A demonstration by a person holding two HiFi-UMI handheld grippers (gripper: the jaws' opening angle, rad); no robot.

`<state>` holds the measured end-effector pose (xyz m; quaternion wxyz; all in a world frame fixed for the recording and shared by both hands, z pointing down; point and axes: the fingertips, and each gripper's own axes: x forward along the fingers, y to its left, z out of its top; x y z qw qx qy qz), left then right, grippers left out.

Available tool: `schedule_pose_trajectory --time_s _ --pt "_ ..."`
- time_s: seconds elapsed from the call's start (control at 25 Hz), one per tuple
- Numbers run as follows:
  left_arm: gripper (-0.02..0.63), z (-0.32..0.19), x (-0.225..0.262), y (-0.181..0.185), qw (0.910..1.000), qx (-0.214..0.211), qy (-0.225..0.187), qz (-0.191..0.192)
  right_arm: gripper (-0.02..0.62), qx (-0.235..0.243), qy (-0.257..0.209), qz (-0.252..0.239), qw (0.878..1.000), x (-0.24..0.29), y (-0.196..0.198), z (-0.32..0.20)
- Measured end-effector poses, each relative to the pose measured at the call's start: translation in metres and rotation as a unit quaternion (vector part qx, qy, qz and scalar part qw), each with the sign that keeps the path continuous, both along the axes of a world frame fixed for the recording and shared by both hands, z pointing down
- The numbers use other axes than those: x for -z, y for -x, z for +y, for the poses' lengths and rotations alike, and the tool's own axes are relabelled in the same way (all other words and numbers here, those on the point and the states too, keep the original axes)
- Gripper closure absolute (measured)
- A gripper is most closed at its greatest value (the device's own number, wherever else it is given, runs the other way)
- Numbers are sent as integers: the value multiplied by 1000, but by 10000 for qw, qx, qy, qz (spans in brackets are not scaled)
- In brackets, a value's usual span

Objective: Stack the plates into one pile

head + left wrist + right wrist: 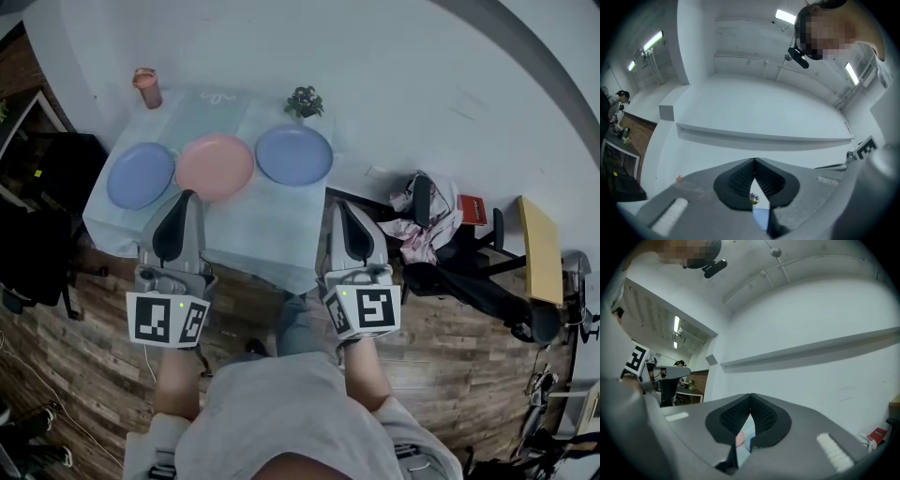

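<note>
Plates in a row on the table [253, 239], unstacked.
Our left gripper [187, 199], jaws pressed together and empty, has one blue plate [141, 175] ahead-left and the pink plate [215, 166] just ahead; the other blue plate [293, 155] lies ahead-left of our right gripper [339, 206], likewise closed and empty.

I am standing on a dark wood-plank floor [66, 366], facing a worktop [267, 234] that is wearing a pale cloth and sitting against a white wall [394, 66]. Past the worktop's right edge a black chair [459, 262] is carrying crumpled clothes, beside a yellow-topped table [539, 248]. Ceiling strip lights [652, 41] are glowing overhead.
</note>
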<state>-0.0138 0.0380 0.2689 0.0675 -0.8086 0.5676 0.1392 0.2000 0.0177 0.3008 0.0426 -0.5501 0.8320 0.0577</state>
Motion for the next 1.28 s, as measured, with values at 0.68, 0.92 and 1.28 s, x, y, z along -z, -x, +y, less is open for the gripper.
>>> schedule_pose_trajectory --time_s 0.68,0.92,1.28 --pt "600 -159 0 -47 9990 404 213 -36 594 514 334 154 9980 2 -41 -185" --pt "600 -208 -55 -69 9932 439 1075 -115 592 875 1404 261 9859 -52 -47 -247" --pt "600 -253 -189 -98 9530 439 2968 415 589 937 2878 537 9516 -166 -64 -306"
